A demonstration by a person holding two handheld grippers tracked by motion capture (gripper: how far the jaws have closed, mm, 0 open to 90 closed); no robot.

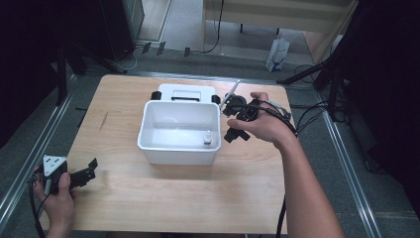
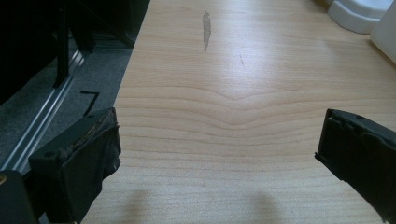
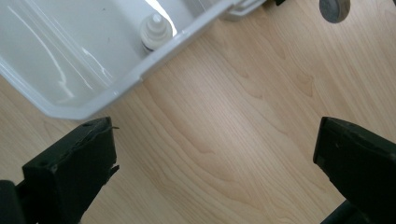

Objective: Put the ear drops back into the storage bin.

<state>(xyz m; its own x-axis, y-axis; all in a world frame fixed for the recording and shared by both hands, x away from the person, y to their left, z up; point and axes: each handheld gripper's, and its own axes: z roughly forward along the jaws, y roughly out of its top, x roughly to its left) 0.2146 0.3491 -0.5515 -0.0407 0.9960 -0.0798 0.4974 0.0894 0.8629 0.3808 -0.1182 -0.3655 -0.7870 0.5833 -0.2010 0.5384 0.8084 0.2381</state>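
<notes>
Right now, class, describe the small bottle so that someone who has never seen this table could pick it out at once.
Start at the wooden table and find the white tub at its middle. Inside the tub, in the near right corner, stands the bottle, upright. It is the sole item in the tub, small, with a pale ribbed cap.

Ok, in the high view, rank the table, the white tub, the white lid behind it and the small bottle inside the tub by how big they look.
Largest to smallest:
1. table
2. white tub
3. white lid, partly hidden behind the tub, so its full size is unsure
4. small bottle
</notes>
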